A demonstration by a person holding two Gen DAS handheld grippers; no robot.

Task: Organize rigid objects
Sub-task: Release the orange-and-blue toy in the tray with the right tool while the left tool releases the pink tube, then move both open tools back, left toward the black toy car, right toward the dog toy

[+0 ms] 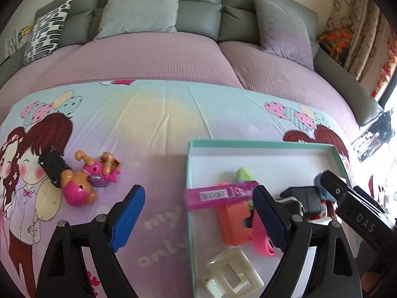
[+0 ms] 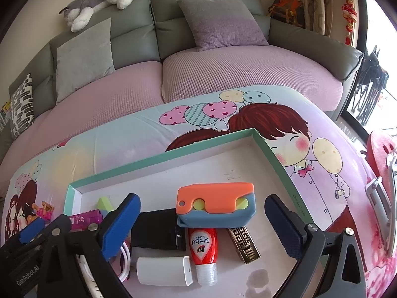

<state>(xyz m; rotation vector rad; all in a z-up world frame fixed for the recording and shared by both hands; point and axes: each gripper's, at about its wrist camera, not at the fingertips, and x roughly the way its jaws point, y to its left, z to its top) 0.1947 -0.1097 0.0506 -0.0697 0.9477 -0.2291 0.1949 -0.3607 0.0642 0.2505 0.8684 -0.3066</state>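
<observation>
Both grippers hover with fingers apart and empty: the right gripper [image 2: 202,226] over the orange-and-blue block [image 2: 215,204] lying in the tray [image 2: 158,160], the left gripper [image 1: 198,219] astride its left wall. The pink ruler [image 1: 219,195] overhangs that wall; a nudge could tip it out beside the doll toy [image 1: 88,178].

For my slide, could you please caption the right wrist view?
Open right gripper above orange-and-blue toy inside teal-rimmed tray.
</observation>
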